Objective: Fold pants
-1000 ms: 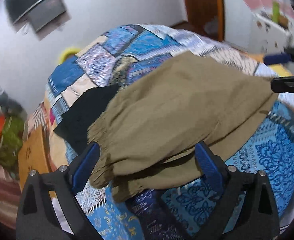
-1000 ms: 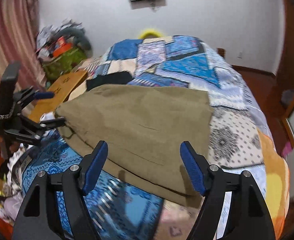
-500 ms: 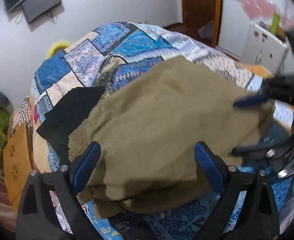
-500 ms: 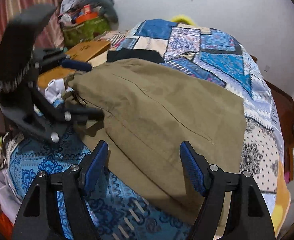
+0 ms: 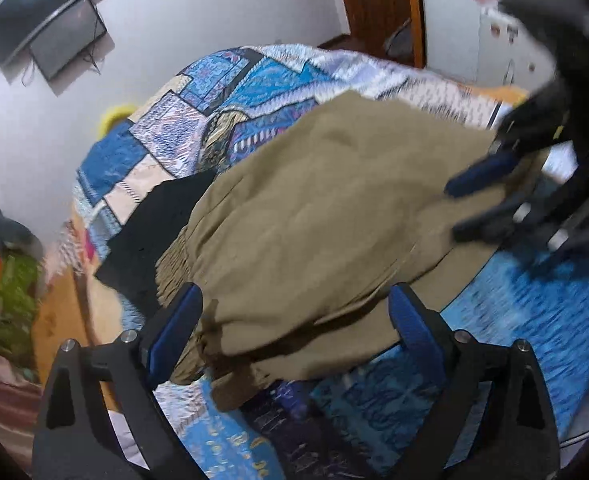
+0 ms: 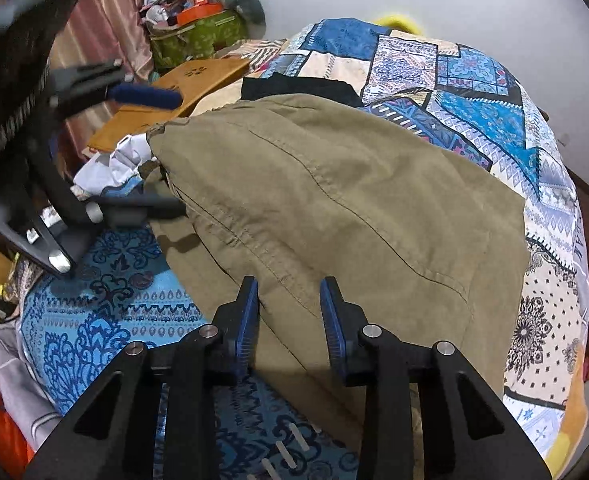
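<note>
The pants lie spread across the bed. The right gripper, fingers narrowed, closes over a hem edge; the left gripper, fingers wide, straddles the waistband. Next, likely both pinch and fold over.

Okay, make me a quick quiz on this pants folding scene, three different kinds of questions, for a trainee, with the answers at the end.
1. True or false: the olive pants lie on a bare wooden table.
2. What lies against the pants' gathered waistband, on the far side? A) a black cloth B) a red towel C) a green bottle
3. Fill in: of the left gripper and the right gripper, the ____ one has its jaws set wider apart.

Key
1. False: they lie on a patterned bedspread.
2. A
3. left
</note>
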Tool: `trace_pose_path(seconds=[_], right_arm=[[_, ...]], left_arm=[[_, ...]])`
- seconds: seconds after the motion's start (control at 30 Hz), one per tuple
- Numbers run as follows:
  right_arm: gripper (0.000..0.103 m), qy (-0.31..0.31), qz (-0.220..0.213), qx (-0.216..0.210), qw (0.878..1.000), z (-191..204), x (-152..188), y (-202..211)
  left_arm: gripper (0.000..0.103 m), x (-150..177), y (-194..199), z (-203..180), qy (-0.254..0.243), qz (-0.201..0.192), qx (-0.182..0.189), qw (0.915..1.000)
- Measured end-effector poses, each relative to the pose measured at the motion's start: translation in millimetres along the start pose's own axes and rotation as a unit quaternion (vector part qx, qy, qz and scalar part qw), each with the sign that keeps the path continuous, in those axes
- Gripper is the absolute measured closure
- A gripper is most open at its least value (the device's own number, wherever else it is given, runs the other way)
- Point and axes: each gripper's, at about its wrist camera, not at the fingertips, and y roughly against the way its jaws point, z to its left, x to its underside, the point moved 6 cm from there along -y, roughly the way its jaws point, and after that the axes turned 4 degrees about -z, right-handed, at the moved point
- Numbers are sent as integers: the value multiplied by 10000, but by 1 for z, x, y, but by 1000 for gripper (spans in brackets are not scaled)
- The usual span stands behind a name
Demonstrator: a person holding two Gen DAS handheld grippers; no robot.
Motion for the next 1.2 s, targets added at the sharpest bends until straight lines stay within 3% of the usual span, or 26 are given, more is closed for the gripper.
trace_pose_path(seconds=[0.17, 0.2, 0.23, 0.33, 0.6, 0.77, 0.83, 1.03, 1.2], right_arm=[[74, -149, -86, -18, 9999, 0, 0, 8], [74, -167, -84, -8, 9998, 0, -1, 8], [72, -186, -83, 15, 9998, 0, -1, 9], [61, -63, -162, 147, 9997, 2, -4, 13], [57, 519, -377, 579, 9963, 13, -14, 6], [85, 609, -707, 661, 9934, 16, -21, 16], [93, 674, -852, 698, 9916, 19, -24, 24], [95, 494, -959, 487, 9930, 20, -26, 38], [95, 501, -858, 432, 9941, 23, -17, 38]], left_arm=[[7, 3, -12, -1, -142, 41, -231, 9996], [10, 0, -12, -1, -133, -1, -269, 9995], [22, -4, -11, 0, -102, -93, -310, 9994], [41, -16, -6, 0, 29, -238, -242, 9994], [59, -26, 1, 11, 615, -284, 156, 9976], [73, -25, 17, 15, 745, -475, 127, 9960], [84, -25, 22, 15, 803, -528, 159, 9952], [88, -26, 43, 9, 751, -735, 265, 9941], [88, -18, 46, -1, 668, -643, 360, 9950]])
